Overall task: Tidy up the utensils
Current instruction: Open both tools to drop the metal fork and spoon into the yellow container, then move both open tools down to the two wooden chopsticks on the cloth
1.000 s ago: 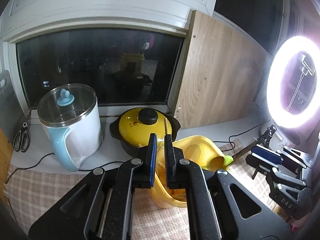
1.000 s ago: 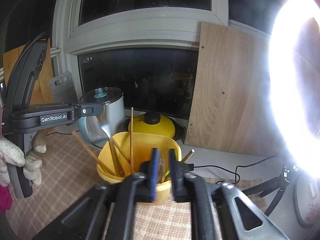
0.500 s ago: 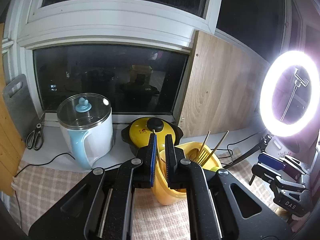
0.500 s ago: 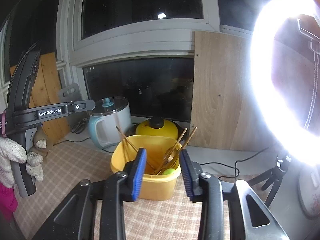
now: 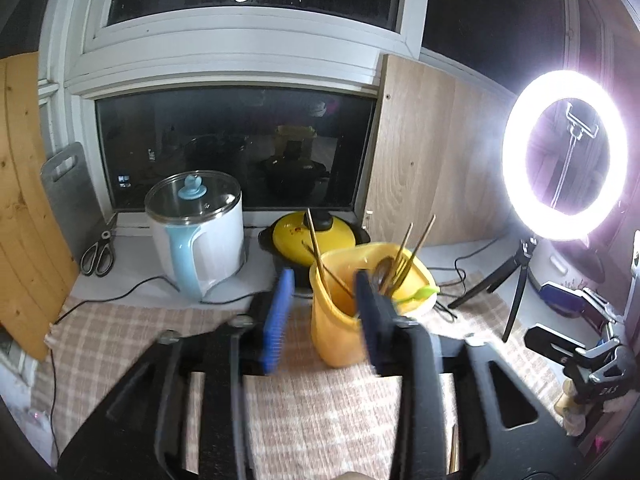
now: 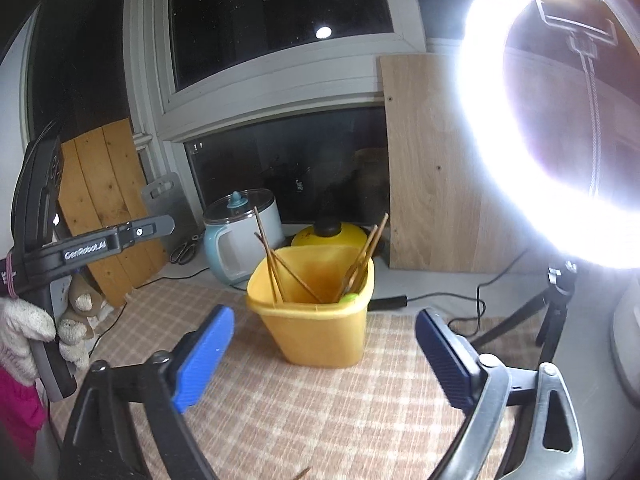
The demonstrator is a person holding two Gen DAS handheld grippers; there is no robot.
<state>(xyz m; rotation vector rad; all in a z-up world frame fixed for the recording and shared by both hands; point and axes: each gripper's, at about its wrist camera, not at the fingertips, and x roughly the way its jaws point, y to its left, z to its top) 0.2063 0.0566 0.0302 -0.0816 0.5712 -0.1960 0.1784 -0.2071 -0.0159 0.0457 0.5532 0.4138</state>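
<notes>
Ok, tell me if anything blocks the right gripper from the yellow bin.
Nothing visible does. The right gripper is open and empty, its jaws having just been opening, with only bare checked cloth before the bin.

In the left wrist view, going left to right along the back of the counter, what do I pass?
Grey cutting board → scissors → white and blue electric pot → yellow pot → yellow utensil bin → ring light.
</notes>
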